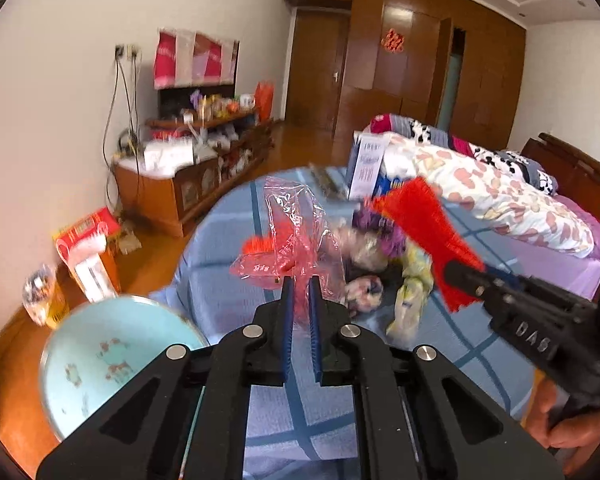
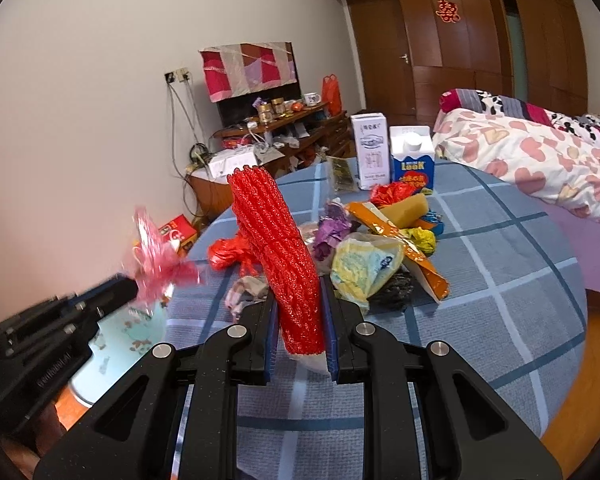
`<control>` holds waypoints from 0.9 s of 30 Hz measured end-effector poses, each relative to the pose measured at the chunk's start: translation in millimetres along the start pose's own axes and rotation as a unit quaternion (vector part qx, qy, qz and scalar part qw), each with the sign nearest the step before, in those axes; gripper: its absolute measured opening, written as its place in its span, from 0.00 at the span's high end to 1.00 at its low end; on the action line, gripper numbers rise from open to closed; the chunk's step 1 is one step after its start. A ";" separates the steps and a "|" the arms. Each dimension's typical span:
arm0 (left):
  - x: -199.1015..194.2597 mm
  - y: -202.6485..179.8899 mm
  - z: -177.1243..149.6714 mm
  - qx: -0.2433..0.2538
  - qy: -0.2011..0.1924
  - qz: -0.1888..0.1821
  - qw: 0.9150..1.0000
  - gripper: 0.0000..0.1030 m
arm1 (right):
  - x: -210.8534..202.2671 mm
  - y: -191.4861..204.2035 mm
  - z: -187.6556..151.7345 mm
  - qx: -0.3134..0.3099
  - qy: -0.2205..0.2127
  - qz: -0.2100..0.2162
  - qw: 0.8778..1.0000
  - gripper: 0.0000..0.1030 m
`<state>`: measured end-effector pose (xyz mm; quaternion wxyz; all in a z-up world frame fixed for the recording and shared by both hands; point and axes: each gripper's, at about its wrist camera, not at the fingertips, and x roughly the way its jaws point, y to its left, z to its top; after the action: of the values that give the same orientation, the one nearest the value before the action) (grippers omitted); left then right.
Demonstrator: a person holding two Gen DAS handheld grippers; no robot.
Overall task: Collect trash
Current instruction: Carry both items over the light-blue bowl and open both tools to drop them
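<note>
Two grippers work over a round table (image 2: 500, 280) draped in a blue checked cloth, with a bed (image 2: 540, 152) under a heart-print quilt beyond it and a cluttered wooden cabinet (image 1: 188, 184) against the white wall. Beside the table's left edge sits a pale blue bin (image 1: 100, 364) with small animal prints inside, its mouth open toward the room.

On the cloth lies a heap of trash (image 2: 372, 248): crumpled yellow, purple and orange wrappers, a red wad and some dark crinkled plastic. Behind the heap stand a tall white carton (image 2: 370, 152) and a shorter blue-and-white carton (image 2: 414, 160), just beside each other.

From the right wrist view, the right gripper (image 2: 300, 292) has its jaws clamped on a red foam net sleeve (image 2: 276, 248), which stands nearly upright between the blue pads and rises above the heap. In the left wrist view that same sleeve shows as a red slab at the tip of the other tool, raised over the pile.

Smallest of all, the left gripper (image 1: 301, 288) has its jaws pinched tight on a thin red plastic bag (image 1: 288, 232), translucent with printed characters, lifted off the cloth near the table's left side, close to the bin. A hand (image 1: 572, 420) grips the right tool's handle at the picture's lower right.
</note>
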<state>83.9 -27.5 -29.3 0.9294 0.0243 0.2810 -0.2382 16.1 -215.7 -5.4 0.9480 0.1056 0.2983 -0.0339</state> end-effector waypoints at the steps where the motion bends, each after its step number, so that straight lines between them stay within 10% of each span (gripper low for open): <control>1: -5.0 0.8 2.5 0.001 -0.006 0.004 1.000 0.93 | -1.7 2.5 0.9 -0.003 -0.002 0.002 1.000 0.81; 13: -50.5 67.7 -9.1 -0.033 -0.015 0.089 0.995 0.93 | 13.4 76.6 -9.8 -0.055 0.040 0.085 0.994 0.81; 27: -16.7 140.2 -58.6 -0.086 0.090 0.175 0.977 0.89 | 80.5 160.4 -43.2 -0.089 0.140 0.141 0.976 0.79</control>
<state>105.8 114.4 -82.1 0.9260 0.0142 0.3747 -0.0434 78.3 -49.8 -57.2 0.8976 0.0659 0.4121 0.1422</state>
